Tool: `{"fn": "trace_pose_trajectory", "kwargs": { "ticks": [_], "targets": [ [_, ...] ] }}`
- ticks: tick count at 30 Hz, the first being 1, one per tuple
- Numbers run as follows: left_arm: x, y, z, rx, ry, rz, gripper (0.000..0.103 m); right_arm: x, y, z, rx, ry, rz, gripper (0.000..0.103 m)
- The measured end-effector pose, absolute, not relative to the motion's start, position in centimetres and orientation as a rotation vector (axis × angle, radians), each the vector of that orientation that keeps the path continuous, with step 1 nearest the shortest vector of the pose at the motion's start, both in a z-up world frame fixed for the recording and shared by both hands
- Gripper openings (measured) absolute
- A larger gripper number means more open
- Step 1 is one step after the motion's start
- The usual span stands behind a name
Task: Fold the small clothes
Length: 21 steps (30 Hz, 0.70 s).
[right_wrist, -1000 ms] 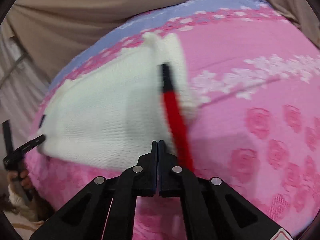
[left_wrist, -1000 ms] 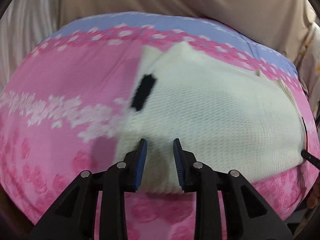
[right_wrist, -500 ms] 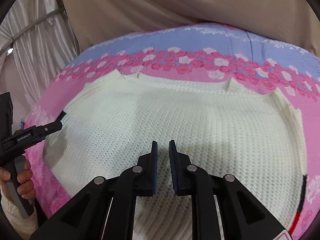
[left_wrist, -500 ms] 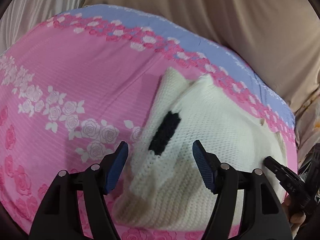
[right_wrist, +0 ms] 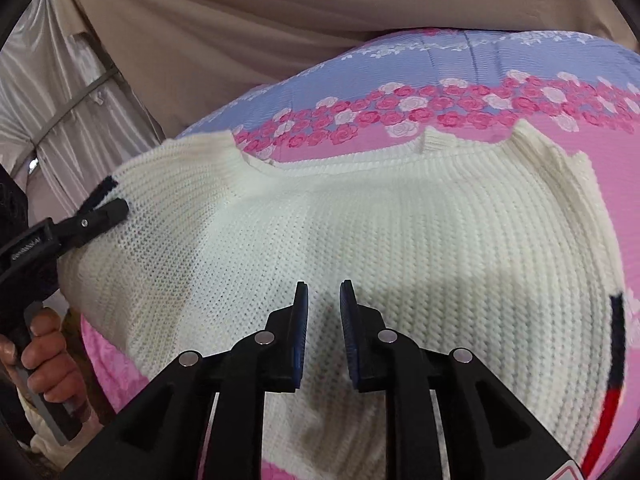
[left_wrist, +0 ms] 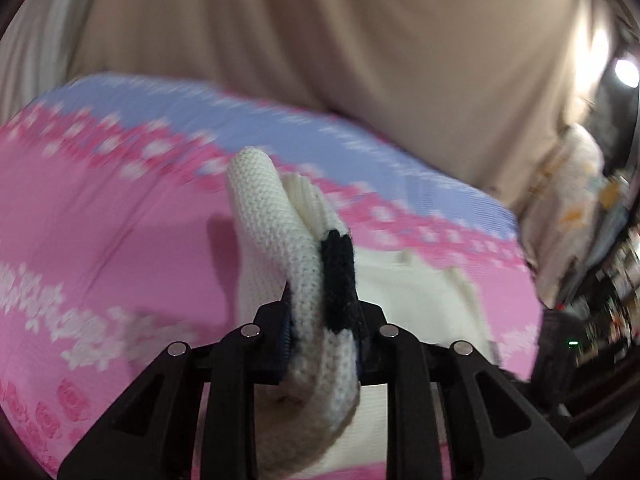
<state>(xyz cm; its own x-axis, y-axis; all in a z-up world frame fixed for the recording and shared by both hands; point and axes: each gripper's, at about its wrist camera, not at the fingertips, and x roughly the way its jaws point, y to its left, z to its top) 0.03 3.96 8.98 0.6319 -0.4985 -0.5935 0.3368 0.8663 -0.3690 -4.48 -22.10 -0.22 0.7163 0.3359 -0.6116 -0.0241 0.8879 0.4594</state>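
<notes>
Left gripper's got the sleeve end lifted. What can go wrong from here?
1. The left gripper, whose jaws have just been closing, pinches the white knit sweater only at its black-striped cuff; thick knit might slip out mid-fold.
2. The right gripper, jaws just opening, hovers open and pins nothing, so the body may drag across the pink floral bedsheet.
3. The raised sleeve could land twisted.
</notes>
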Motion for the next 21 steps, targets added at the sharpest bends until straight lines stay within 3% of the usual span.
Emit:
{"fn": "trace_pose_trajectory", "kwargs": {
  "ticks": [5, 10, 13, 16, 19, 20, 21],
  "targets": [
    [-2.8, -6.6, 10.0, -0.097, 0.737, -0.726, 0.021, -9.2, -26.8, -0.1, 0.487, 0.71, 0.069, 0.021],
    [-3.2, -15.1, 3.4, 0.041, 0.915, -0.778, 0.024, -12.5, -30.7, -0.9, 0.541, 0.707, -0.071, 0.026],
    [-4.0, -15.8, 1.6, 0.044, 0.916, -0.774, 0.032, -13.6, -31.8, -0.8, 0.557, 0.699, -0.105, 0.026],
    [-5.4, -14.1, 4.0, 0.014, 0.88, -0.836, 0.051, -13.7, -32.3, 0.2, 0.569, 0.67, -0.079, 0.03],
    [-6.4, -10.5, 7.2, -0.025, 0.798, -0.815, 0.063, -12.5, -31.8, 1.9, 0.582, 0.624, -0.005, 0.047],
    [-6.5, -9.0, 8.2, -0.039, 0.768, -0.787, 0.069, -11.9, -31.6, 2.3, 0.59, 0.61, 0.025, 0.06],
    [-6.4, -7.7, 8.8, -0.045, 0.749, -0.746, 0.07, -11.2, -31.4, 2.5, 0.601, 0.608, 0.05, 0.063]
  ]
}}
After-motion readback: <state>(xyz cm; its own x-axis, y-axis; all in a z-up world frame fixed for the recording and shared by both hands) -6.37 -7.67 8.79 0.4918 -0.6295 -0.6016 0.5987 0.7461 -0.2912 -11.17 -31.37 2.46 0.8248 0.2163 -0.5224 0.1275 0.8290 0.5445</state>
